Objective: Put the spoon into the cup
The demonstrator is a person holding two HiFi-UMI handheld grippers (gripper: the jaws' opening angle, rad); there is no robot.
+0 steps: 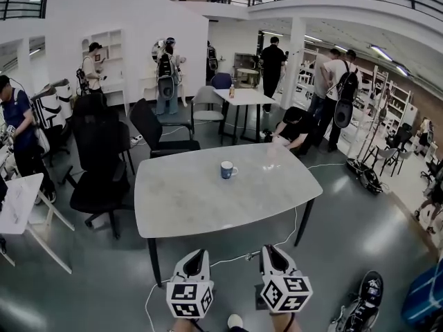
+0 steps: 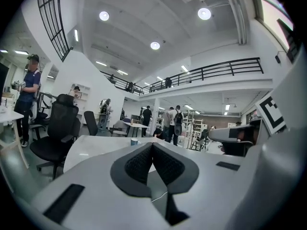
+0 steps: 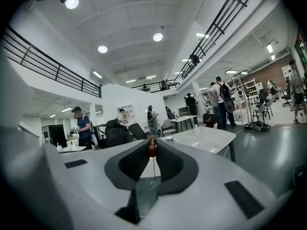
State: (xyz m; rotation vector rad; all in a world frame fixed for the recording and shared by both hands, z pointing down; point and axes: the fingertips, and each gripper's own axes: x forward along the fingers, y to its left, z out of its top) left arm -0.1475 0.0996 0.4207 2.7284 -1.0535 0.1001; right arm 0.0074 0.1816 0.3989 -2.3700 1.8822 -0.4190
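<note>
A blue and white cup (image 1: pixel 228 170) stands on the far middle of the grey marble-look table (image 1: pixel 201 206). It also shows small in the left gripper view as the cup (image 2: pixel 134 141) and in the right gripper view as the cup (image 3: pixel 171 139). Both grippers hover short of the table's near edge. My right gripper (image 3: pixel 152 150) is shut on the spoon (image 3: pixel 152 147): a dark red-brown end sits pinched between the tips, and a thin stem runs down between the jaws. My left gripper (image 2: pixel 152 144) is shut, tips together and nothing held. In the head view the left gripper (image 1: pixel 197 254) and right gripper (image 1: pixel 271 250) point at the table.
Black office chairs (image 1: pixel 100 158) stand left of the table. A person crouches (image 1: pixel 294 126) just behind its far right corner, others stand farther back. A white cable (image 1: pixel 228 258) lies on the floor under the near edge. A small white table (image 1: pixel 17 203) is at left.
</note>
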